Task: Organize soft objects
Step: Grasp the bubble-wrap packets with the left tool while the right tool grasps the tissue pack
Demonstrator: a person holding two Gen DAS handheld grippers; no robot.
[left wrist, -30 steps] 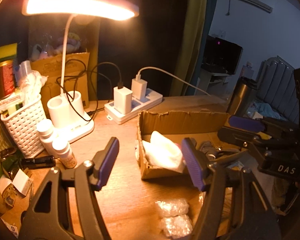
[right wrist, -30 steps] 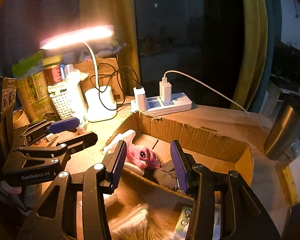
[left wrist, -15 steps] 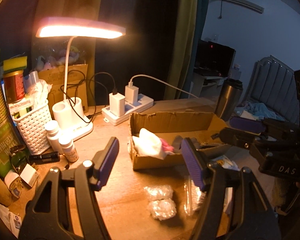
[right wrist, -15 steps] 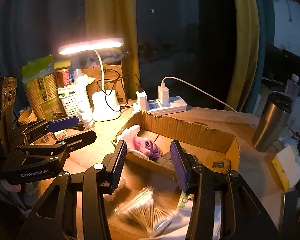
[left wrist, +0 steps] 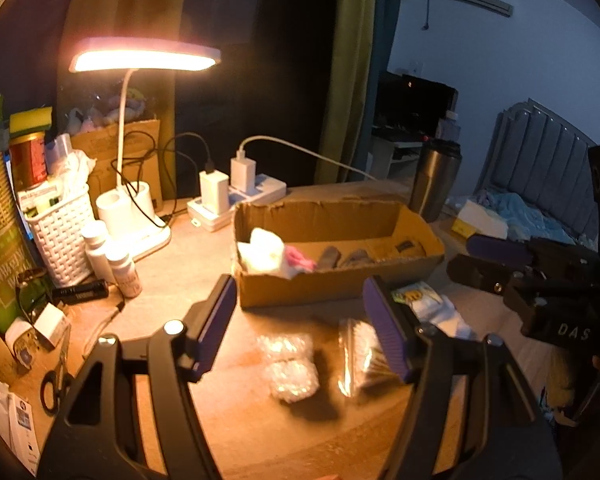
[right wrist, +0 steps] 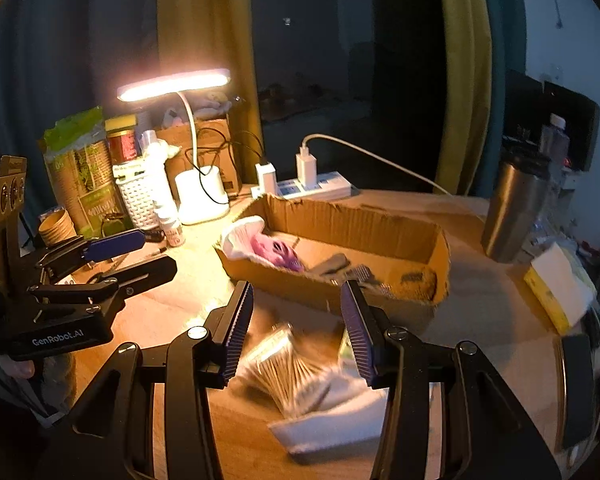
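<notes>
An open cardboard box [left wrist: 332, 284] [right wrist: 380, 236] sits mid-table. It holds a white cloth [left wrist: 262, 254] [right wrist: 240, 236], a pink plush toy [left wrist: 298, 260] [right wrist: 274, 250] and dark grey items [left wrist: 332, 257] [right wrist: 336, 266]. In front of it lie two clear crinkly packets [left wrist: 290, 364], a bag of cotton swabs [left wrist: 358, 354] [right wrist: 290, 372] and a white sock [left wrist: 432, 306] [right wrist: 332, 428]. My left gripper [left wrist: 302, 326] is open and empty above the packets. My right gripper [right wrist: 298, 330] is open and empty above the swab bag.
A lit desk lamp [left wrist: 140, 60] [right wrist: 176, 84], a power strip with chargers [left wrist: 236, 196], a white basket [left wrist: 60, 232], small bottles [left wrist: 120, 266] and scissors [left wrist: 54, 388] crowd the left. A steel tumbler [left wrist: 434, 180] [right wrist: 512, 208] and a yellow-white pack [right wrist: 556, 284] stand right.
Both grippers have pulled back and up from the box. More of the table in front of it now shows: packets, swab bag and sock. Both stay open.
</notes>
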